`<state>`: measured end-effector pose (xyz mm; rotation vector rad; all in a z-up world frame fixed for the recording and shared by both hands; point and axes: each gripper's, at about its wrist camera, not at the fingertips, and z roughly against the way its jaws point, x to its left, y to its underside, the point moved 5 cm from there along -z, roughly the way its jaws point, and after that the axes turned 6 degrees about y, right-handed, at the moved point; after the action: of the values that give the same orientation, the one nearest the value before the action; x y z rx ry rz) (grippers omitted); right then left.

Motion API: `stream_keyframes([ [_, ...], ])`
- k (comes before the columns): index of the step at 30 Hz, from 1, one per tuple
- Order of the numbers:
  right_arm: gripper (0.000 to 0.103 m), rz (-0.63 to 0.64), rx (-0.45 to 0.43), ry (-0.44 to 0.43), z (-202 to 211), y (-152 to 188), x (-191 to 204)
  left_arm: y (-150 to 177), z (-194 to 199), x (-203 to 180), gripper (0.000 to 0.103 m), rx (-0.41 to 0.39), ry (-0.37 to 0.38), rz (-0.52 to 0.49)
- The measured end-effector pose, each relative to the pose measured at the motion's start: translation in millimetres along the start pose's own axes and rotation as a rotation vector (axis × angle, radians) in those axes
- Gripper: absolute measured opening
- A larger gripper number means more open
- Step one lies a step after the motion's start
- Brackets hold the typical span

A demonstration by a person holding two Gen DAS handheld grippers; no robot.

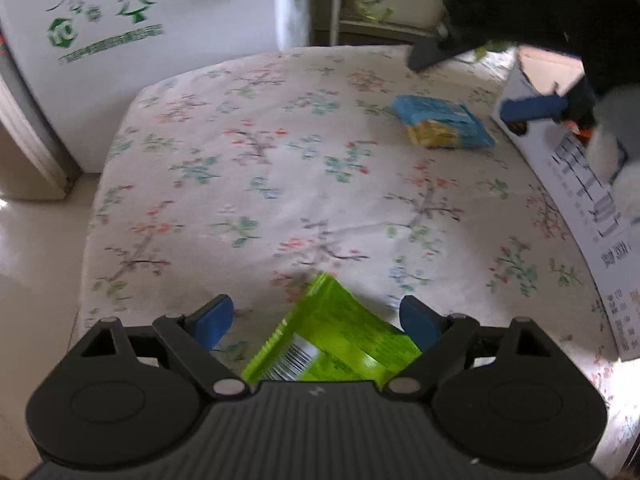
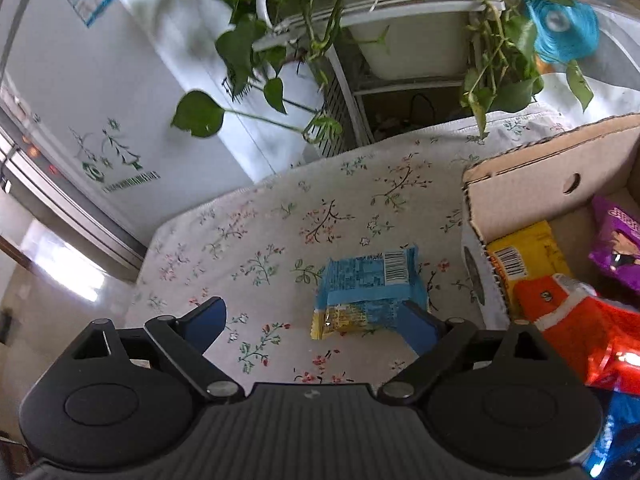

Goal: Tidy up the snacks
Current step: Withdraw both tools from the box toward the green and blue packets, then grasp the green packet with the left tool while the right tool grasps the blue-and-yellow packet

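Floral cloth (image 1: 256,184) covers the table, with a white fridge (image 2: 120,92) and a trailing plant (image 2: 248,44) behind it. On the cloth lies a green packet (image 1: 340,340), barcode side up, at 6 o'clock in the left wrist view; it sits between the spread fingers of the left gripper (image 1: 316,320), which stands wide open with neither pad clearly touching it. A blue packet (image 2: 370,290) with a yellow end lies at 2 o'clock from the green one, near the box (image 2: 532,176). The right gripper (image 2: 316,320) is wide open and holds nothing; the blue packet lies by its right finger, contact unclear. At 3 o'clock in the right wrist view the cardboard box holds a yellow packet (image 2: 528,256), an orange packet (image 2: 576,320) and a purple packet (image 2: 618,240).
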<state>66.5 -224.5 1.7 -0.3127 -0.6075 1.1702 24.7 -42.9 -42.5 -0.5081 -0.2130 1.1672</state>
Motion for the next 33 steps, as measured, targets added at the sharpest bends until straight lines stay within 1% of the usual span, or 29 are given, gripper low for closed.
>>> stream_keyframes([
  [4,0.097,0.023,0.004,0.041,-12,0,1,-5,9,21,0.090,-0.026,-0.050,0.046],
  [6,0.097,0.024,0.007,0.052,-18,1,2,-6,12,29,0.090,-0.035,-0.063,0.072],
  [10,0.097,0.038,0.005,0.074,-29,1,1,-6,15,37,0.090,-0.035,-0.053,0.089],
  [13,0.097,0.048,0.013,0.052,-36,3,4,-3,19,35,0.090,-0.031,-0.029,0.080],
  [16,0.100,0.047,0.027,0.005,-40,6,8,-1,22,32,0.090,-0.026,-0.006,0.066],
  [17,0.100,0.048,0.040,-0.030,-39,8,11,0,24,32,0.090,-0.026,-0.001,0.065],
  [20,0.100,0.058,0.118,-0.155,-39,14,25,4,26,32,0.090,-0.019,0.013,0.068],
  [21,0.100,0.087,0.134,-0.181,-37,16,31,5,27,32,0.090,-0.014,0.015,0.070],
  [22,0.100,0.131,0.132,-0.190,-34,16,36,7,27,32,0.090,-0.008,0.019,0.074],
  [24,0.100,0.213,0.096,-0.177,-25,11,42,8,29,32,0.090,-0.001,0.027,0.086],
  [27,0.100,0.268,0.029,-0.131,-17,-2,37,11,30,30,0.090,0.011,0.045,0.101],
  [29,0.100,0.265,0.002,-0.092,-22,-10,26,13,29,24,0.090,0.022,0.067,0.096],
  [31,0.100,0.250,-0.017,-0.022,-33,-18,14,15,28,17,0.090,0.032,0.088,0.086],
  [33,0.100,0.260,-0.022,0.008,-42,-20,9,17,26,10,0.090,0.040,0.102,0.077],
])
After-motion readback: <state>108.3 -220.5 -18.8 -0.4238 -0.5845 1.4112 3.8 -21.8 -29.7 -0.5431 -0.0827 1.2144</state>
